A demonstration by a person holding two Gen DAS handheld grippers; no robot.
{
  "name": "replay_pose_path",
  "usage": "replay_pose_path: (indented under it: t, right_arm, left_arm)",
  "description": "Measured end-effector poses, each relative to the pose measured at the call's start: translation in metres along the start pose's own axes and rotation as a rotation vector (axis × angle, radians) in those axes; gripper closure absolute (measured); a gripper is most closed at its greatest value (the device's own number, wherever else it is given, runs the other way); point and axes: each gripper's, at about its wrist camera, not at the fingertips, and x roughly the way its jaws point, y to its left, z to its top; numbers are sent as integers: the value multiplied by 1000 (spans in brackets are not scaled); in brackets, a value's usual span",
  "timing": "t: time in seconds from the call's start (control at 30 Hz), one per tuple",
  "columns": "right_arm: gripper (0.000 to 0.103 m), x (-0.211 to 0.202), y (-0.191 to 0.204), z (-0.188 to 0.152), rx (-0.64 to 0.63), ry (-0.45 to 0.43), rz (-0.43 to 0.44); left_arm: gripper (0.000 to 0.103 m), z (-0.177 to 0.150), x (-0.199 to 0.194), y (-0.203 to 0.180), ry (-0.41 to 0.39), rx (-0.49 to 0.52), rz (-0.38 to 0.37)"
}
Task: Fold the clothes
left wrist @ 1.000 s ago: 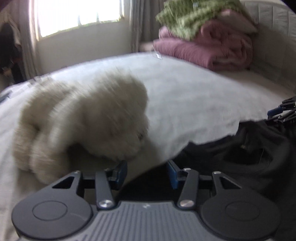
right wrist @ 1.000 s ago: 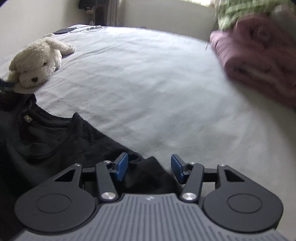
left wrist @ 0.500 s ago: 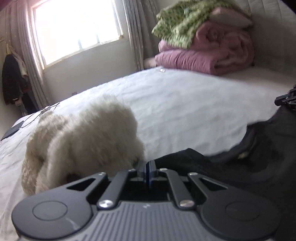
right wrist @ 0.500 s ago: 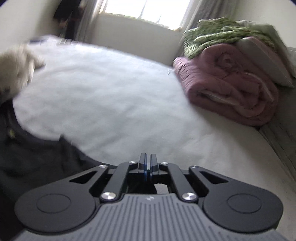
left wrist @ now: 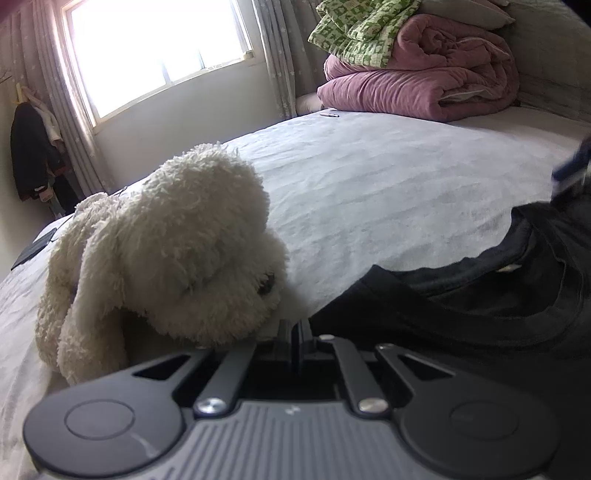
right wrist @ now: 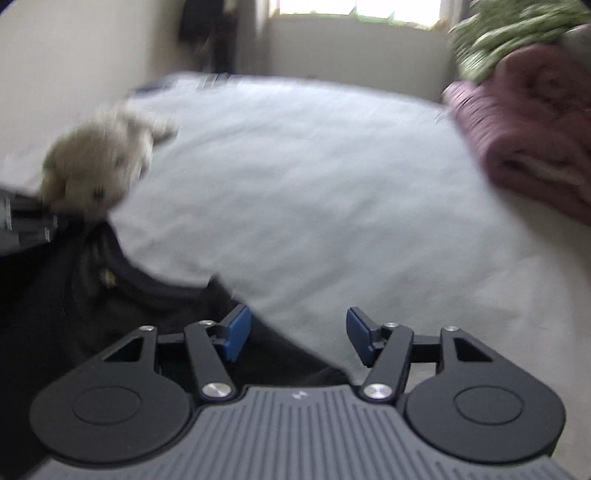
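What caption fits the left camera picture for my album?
Shut left gripper pinches a black T-shirt beside a fluffy white toy dog on the bed.

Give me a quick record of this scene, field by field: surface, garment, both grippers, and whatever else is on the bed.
surface: bed with a pale sheet
garment: black shirt lying on the bed, neckline with a tag visible
left gripper: jaws closed together at the shirt's edge, apparently pinching it, right beside the plush dog
right gripper: jaws open, over the shirt's other edge
plush dog: white, lying on the sheet, touching the shirt's edge
bedding: folded pink blanket at the far side, green patterned cloth on top
view quality: right wrist view is motion-blurred
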Motion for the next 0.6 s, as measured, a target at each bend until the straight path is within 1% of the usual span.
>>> replay_pose_path:
  t: [0.03,0.07,0.1,0.13,0.2,0.3,0.37,0.4,0.47,0.5,0.6]
  right_arm:
    - [46,8,3,-2,-16,24,10]
    - [56,10,8,-3,-31,27,0]
    - [95,6,14,-3,-45,6,-34]
    - [99,2,20,-3,-59,-15,-68]
    - [99,-6,32,-3,-86,-56,-135]
    - [99,-18,50,-3,-128,-118,-237]
    - [99,-26,62,-3,-156,-160,-304]
    - [99,-23,66,-4,-169,-150,-330]
    - [99,0,71,-6,-192,-72,-366]
    - [99,9,71,-8,-196,-54,-387]
    - [100,32,71,-14,-205,-7,-446]
  left_arm:
    - [100,0,0,0,2,0,-2]
    - [100,0,0,0,0,4,-1]
    - [100,0,0,0,-2,10,0]
    - [100,0,-1,0,-7,10,1]
    - [100,0,-6,1,-35,0,9]
    - [100,0,-16,6,-91,-53,2]
    - [100,-3,-9,-2,-66,3,29]
    - [100,-4,-5,-8,-50,38,45]
    - [100,-6,4,-20,-15,98,73]
    - [100,-6,6,-24,-9,114,84]
    - [93,-1,6,-16,8,62,76]
